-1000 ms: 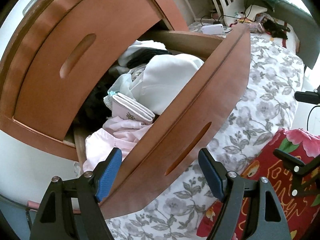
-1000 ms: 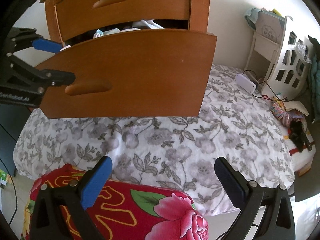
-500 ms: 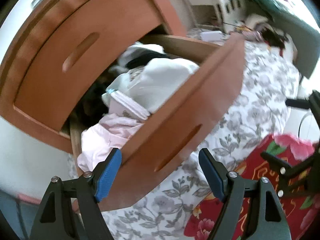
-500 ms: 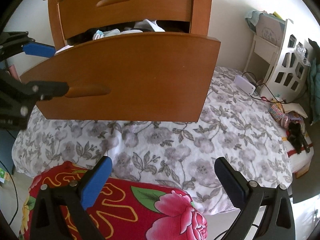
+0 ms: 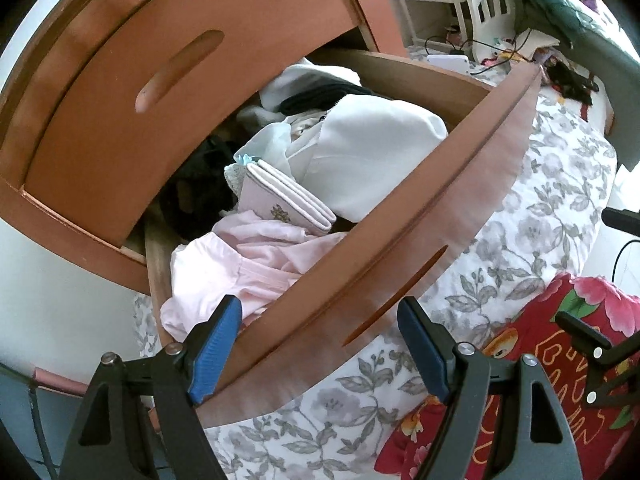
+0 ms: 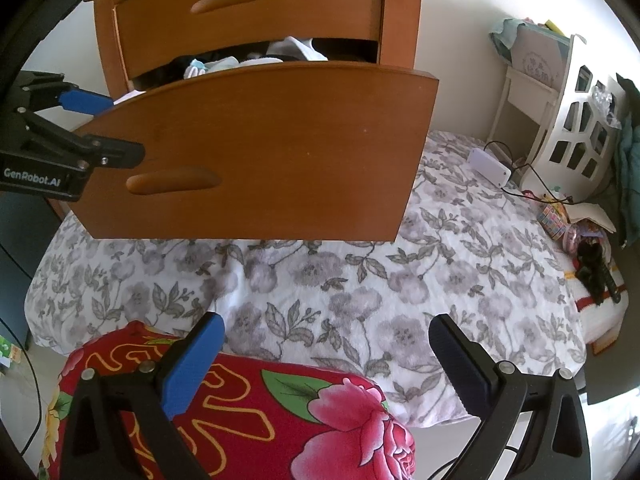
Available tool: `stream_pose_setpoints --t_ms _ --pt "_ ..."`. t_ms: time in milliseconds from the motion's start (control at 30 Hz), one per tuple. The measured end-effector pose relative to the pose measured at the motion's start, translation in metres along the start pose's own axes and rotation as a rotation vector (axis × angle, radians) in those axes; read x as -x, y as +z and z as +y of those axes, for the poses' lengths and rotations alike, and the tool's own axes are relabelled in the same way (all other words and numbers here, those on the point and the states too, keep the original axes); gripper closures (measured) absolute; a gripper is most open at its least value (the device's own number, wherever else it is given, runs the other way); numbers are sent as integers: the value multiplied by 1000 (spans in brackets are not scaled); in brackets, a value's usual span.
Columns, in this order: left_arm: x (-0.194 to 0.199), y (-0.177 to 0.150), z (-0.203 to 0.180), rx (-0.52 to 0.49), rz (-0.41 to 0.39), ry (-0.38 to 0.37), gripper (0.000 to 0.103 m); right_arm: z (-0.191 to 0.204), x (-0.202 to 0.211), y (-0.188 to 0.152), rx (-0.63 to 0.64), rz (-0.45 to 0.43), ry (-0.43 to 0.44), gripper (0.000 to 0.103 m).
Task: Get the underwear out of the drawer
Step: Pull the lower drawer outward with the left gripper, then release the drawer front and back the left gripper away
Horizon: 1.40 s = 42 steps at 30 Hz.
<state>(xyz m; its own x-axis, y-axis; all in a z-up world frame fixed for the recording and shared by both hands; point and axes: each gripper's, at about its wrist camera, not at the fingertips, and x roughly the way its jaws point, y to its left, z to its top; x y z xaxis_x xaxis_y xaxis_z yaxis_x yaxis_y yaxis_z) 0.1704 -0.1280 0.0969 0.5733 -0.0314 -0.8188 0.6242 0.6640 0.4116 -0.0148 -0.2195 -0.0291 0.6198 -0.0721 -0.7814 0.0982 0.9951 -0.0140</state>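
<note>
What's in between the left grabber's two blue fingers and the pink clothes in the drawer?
The drawer front. In the left wrist view, the left gripper straddles it, with the pink clothes heaped just behind the board.

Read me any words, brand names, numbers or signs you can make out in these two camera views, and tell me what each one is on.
"GenRobot.AI": white print on the black body of the left hand-held gripper.
Faint lettering on the pale box atop the white shelf: too small and blurred to read.
Yellow outlined shapes on the red floral blanket: possibly characters, not legible.
</note>
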Motion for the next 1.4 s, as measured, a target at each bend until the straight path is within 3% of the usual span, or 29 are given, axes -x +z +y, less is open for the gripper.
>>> stream_pose_setpoints --t_ms 267,667,900,1167,1300,1400 --pt "1 0 3 11 0 -26 23 0 0 0 -1 1 1 0" --pt "2 -1 3 42 -31 -7 23 0 0 0 -1 1 1 0" --pt "23 -21 20 289 -213 -40 22 0 -1 -1 -7 5 5 0" --pt "74 -47 31 458 -420 75 21 3 -3 -1 9 14 -16 0" --pt "87 -68 33 590 -479 62 19 3 -3 -2 14 15 -23 0" --pt "86 -88 30 680 -477 73 18 1 -2 -2 9 10 -25 0"
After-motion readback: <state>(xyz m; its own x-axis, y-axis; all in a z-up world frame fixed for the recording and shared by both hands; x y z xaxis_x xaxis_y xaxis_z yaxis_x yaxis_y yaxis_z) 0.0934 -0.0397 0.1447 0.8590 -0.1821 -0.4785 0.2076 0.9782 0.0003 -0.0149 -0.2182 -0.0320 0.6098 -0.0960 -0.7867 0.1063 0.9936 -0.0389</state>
